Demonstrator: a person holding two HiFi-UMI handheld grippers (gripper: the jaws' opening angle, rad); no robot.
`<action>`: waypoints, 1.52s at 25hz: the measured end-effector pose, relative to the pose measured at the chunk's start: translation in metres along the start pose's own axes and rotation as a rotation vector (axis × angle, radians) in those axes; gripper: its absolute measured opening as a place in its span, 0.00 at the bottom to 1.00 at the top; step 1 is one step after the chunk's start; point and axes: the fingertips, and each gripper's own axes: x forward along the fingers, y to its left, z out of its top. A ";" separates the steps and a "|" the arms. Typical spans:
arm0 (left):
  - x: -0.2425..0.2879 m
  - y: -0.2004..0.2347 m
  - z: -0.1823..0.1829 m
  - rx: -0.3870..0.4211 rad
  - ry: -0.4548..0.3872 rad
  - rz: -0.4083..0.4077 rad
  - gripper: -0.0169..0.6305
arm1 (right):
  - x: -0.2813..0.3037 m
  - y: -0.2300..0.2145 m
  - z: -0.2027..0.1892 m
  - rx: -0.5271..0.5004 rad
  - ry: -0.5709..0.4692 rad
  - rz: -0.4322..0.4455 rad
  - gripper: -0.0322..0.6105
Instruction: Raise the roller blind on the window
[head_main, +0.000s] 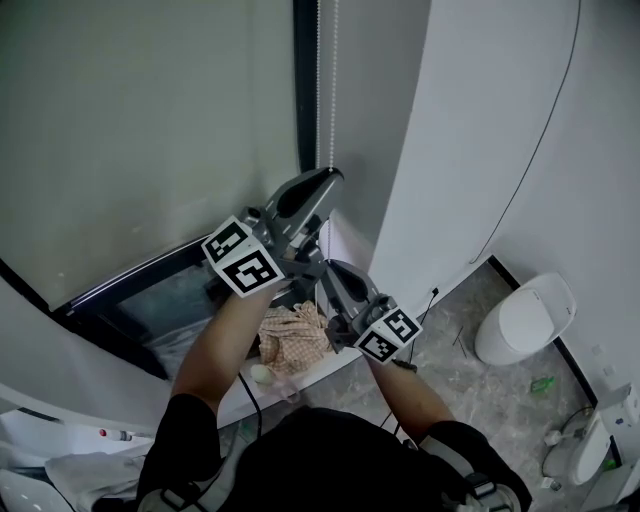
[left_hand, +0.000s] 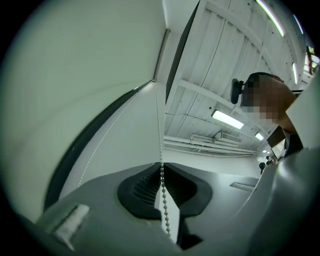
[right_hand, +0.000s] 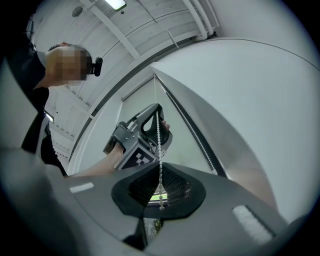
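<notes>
At window's right edge, white beaded pull chain (head_main: 320, 100) hangs beside pale grey-green roller blind (head_main: 150, 130), along dark frame. Higher up, left gripper (head_main: 330, 182), jaws pinched tight on chain. Just below, right gripper (head_main: 333, 276), jaws likewise clamped on same chain. Underneath, crumpled checked cloth (head_main: 295, 338) on sill.

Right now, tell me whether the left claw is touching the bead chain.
Touching. The left gripper view shows it: the left claw is shut on the bead chain, which rises straight up from between its closed jaws.
</notes>
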 end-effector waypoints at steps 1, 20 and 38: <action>-0.001 -0.003 0.000 0.002 -0.008 -0.009 0.05 | 0.000 0.000 -0.001 0.002 0.000 0.001 0.08; -0.134 0.011 -0.166 -0.273 0.103 0.173 0.05 | -0.120 -0.027 -0.185 0.167 0.459 -0.169 0.08; -0.151 0.034 -0.149 -0.183 0.108 0.279 0.05 | 0.058 0.018 0.080 -0.211 0.001 0.092 0.25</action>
